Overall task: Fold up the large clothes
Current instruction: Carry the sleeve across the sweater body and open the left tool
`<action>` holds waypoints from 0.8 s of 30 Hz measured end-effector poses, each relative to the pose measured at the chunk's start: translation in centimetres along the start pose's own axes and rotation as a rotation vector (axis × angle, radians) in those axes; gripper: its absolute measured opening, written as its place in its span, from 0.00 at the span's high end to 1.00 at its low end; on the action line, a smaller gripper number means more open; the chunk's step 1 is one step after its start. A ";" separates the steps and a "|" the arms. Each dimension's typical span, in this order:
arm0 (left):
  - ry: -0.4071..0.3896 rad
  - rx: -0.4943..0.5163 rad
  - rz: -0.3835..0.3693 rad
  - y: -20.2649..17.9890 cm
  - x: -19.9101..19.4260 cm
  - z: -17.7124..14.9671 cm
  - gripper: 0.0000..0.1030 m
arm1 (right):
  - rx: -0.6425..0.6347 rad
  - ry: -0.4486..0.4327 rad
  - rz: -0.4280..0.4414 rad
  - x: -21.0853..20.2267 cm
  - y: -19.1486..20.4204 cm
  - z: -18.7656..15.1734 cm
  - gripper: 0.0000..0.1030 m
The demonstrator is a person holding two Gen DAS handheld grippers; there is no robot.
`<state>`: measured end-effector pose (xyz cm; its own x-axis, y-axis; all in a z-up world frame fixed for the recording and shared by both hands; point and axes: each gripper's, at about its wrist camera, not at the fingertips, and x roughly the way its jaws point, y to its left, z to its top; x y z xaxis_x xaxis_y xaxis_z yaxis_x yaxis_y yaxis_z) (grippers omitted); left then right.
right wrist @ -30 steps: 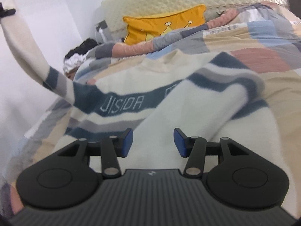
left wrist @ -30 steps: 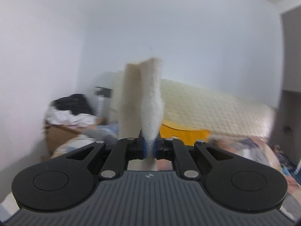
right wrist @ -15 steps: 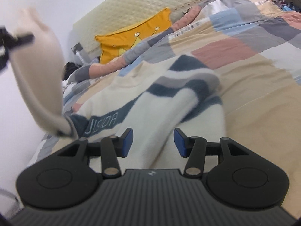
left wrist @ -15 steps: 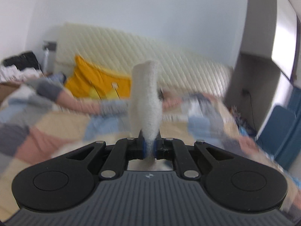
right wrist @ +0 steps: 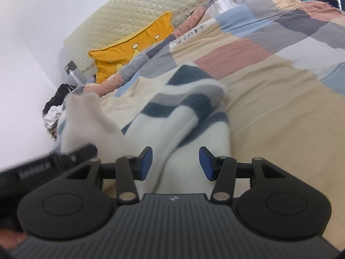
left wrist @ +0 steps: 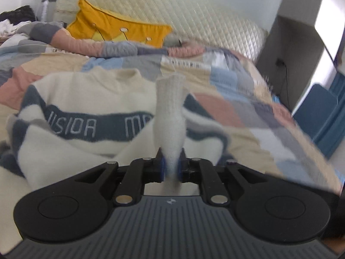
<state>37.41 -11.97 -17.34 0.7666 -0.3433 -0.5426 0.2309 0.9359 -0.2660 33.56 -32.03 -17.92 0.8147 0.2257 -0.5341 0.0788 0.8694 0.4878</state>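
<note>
Cream sleeve cuff (left wrist: 170,116) stands pinched in the left gripper (left wrist: 171,168) above the striped sweater (left wrist: 86,99); right gripper (right wrist: 175,163) hovers wide over its body.

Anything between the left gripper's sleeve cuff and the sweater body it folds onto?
Nothing visible. The left gripper pinches the cream knit sleeve cuff above the cream, navy-striped sweater; the open right gripper hovers near the hem.
</note>
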 end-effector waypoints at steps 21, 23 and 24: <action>0.034 -0.165 0.040 9.0 -9.0 -4.5 0.41 | 0.002 -0.098 0.013 -1.5 0.0 1.7 0.50; 0.039 -0.188 0.047 9.9 -8.7 -4.5 0.41 | 0.015 -0.093 0.033 -1.3 0.1 1.9 0.50; 0.043 -0.203 0.046 10.3 -8.5 -4.5 0.41 | 0.033 -0.092 0.041 -1.2 -0.1 2.0 0.50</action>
<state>30.61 0.26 -19.09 0.7464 -0.3081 -0.5898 0.0676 0.9169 -0.3935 33.71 -33.27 -15.90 0.8670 0.2182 -0.4480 0.0619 0.8449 0.5313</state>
